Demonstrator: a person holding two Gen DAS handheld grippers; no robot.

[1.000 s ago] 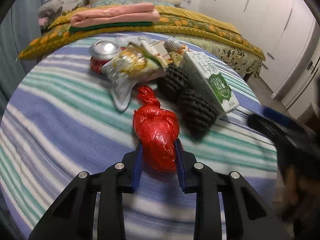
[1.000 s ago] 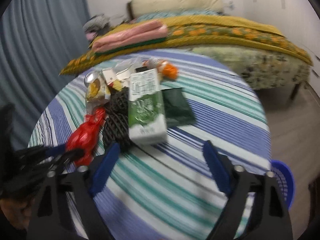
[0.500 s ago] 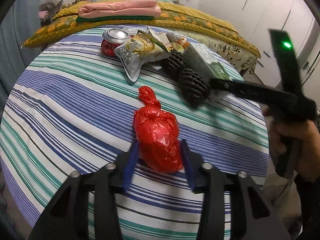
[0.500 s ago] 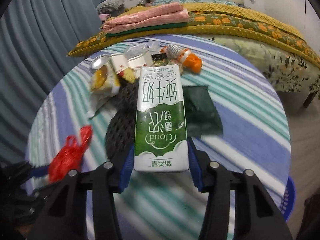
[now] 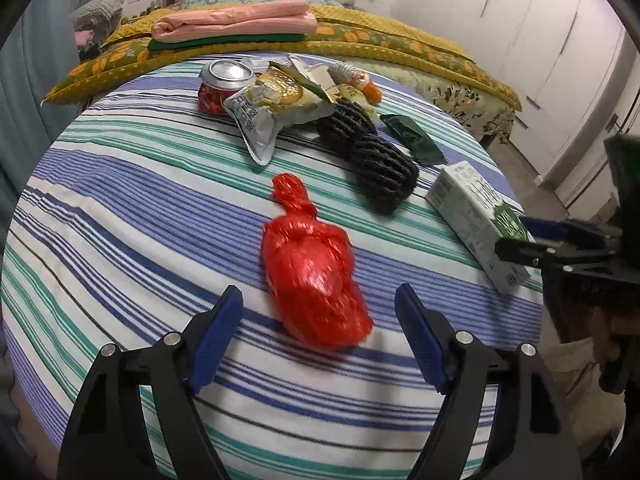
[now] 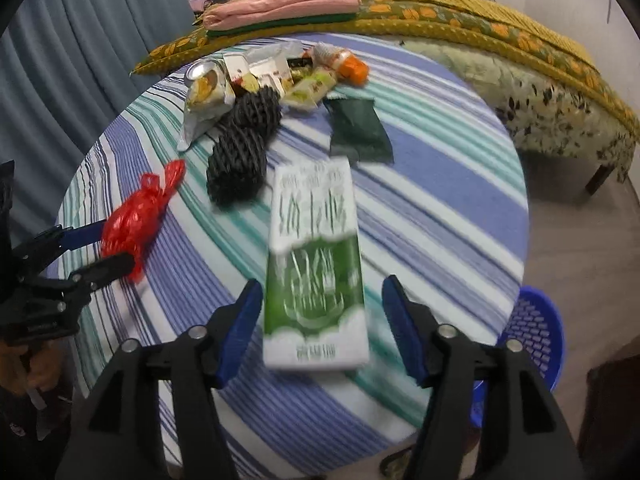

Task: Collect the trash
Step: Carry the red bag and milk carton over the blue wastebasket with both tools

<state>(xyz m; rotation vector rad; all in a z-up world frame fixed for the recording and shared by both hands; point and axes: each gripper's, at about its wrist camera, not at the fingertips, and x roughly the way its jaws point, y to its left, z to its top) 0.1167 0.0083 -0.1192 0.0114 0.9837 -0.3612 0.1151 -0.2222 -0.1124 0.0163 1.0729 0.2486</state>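
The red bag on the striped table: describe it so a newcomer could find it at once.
On the round striped table beside the bed, look at the near part, away from the trash pile. The red bag lies alone between the open left gripper pads, knotted at top, the only glossy red plastic bundle.

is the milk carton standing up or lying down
Lying down: the milk carton rests flat on the striped tablecloth, its printed face up.
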